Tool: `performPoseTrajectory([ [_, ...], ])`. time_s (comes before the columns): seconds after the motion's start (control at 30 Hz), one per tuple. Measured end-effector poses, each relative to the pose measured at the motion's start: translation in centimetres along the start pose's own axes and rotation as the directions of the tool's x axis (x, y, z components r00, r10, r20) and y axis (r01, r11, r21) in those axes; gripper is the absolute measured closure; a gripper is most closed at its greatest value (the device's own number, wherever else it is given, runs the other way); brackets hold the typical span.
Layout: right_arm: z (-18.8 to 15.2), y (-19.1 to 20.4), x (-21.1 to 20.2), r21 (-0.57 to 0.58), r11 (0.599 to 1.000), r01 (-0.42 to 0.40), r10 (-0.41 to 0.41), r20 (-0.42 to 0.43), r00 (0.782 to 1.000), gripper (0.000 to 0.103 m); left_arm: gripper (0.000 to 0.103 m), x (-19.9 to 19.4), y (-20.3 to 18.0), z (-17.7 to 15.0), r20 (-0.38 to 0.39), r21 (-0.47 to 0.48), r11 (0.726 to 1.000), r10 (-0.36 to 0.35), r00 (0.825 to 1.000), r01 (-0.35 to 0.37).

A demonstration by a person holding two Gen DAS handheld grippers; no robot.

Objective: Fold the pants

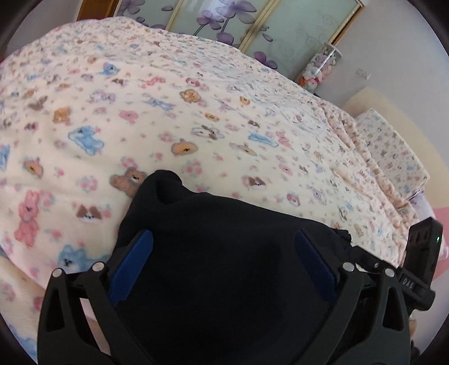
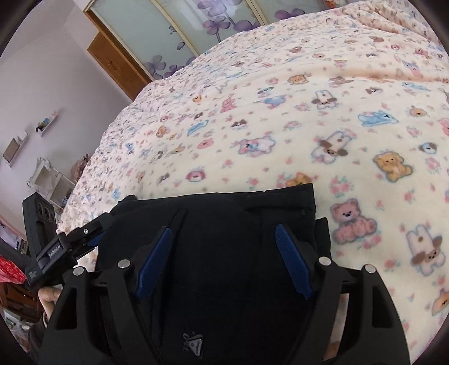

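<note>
The black pants lie bunched on the bed under both grippers. In the left wrist view my left gripper is open, its blue pads spread wide over the dark cloth, with a raised fold of fabric just ahead. The right gripper's body shows at the right edge. In the right wrist view the pants show a waistband edge and a small logo near the bottom. My right gripper is open above them, blue pads apart. The left gripper's body is at the left.
A cream fleece blanket with cartoon animals covers the bed. A matching pillow lies at the right. Sliding wardrobe doors with purple flowers stand behind. A wooden door and wall shelves are left of the bed.
</note>
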State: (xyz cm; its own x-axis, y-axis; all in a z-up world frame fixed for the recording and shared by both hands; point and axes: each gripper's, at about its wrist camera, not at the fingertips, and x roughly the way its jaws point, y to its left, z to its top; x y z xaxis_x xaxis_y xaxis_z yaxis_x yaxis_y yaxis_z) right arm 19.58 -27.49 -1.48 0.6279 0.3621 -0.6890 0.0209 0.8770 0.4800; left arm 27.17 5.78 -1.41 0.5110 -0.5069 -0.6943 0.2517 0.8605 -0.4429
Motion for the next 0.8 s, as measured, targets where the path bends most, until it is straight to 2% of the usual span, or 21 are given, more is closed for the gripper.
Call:
performPoseTrajectory([
  [0.07,-0.2,0.2,-2.1,-0.003,0.999,-0.034,0.034,0.015,0.999,0.023,0.002,-2.0,0.0,-0.2,0.009,0.013,0.999,-0.036,0.999,0.035],
  [0.13,-0.7,0.2,-4.6,-0.018,0.997,-0.072,0.073,0.042,0.996,0.012,0.002,-4.2,0.2,-0.6,0.013,0.04,0.997,-0.064,0.998,0.063],
  [0.17,-1.1,0.0,-5.9,-0.032,0.995,-0.096,0.098,0.051,0.994,0.011,0.002,-5.6,0.6,-1.0,0.015,0.053,0.996,-0.078,0.997,0.078],
  [0.27,-2.2,-1.0,-8.2,-0.046,0.993,-0.108,0.109,0.019,0.994,0.009,0.002,-8.3,2.0,-2.3,-0.001,0.078,0.99,-0.115,0.993,0.115],
  [0.3,-2.7,-1.8,-8.5,-0.026,0.991,-0.128,0.128,-0.019,0.992,0.009,0.002,-8.9,2.6,-2.8,-0.022,0.072,0.99,-0.124,0.992,0.125],
  [0.37,-3.3,-3.0,-8.1,0.025,0.989,-0.146,0.148,-0.078,0.986,0.009,0.002,-8.9,3.7,-3.3,-0.072,0.04,0.989,-0.14,0.988,0.143],
  [0.43,-3.8,-4.4,-7.5,0.083,0.987,-0.137,0.148,-0.134,0.98,0.009,0.002,-8.2,4.8,-3.7,-0.123,-0.001,0.991,-0.13,0.984,0.131],
  [0.53,-4.5,-5.4,-6.9,0.117,0.984,-0.134,0.152,-0.162,0.975,0.009,0.002,-7.2,5.7,-4.1,-0.159,-0.033,0.992,-0.126,0.979,0.122],
  [0.67,-4.7,-5.5,-5.8,0.136,0.976,-0.167,0.192,-0.194,0.962,0.009,0.002,-5.3,6.8,-4.5,-0.218,-0.125,0.979,-0.186,0.958,0.162],
  [0.8,-4.4,-5.2,-4.9,0.12,0.983,-0.137,0.16,-0.214,0.964,0.009,0.002,-4.2,6.7,-4.8,-0.236,-0.134,0.976,-0.199,0.951,0.171],
])
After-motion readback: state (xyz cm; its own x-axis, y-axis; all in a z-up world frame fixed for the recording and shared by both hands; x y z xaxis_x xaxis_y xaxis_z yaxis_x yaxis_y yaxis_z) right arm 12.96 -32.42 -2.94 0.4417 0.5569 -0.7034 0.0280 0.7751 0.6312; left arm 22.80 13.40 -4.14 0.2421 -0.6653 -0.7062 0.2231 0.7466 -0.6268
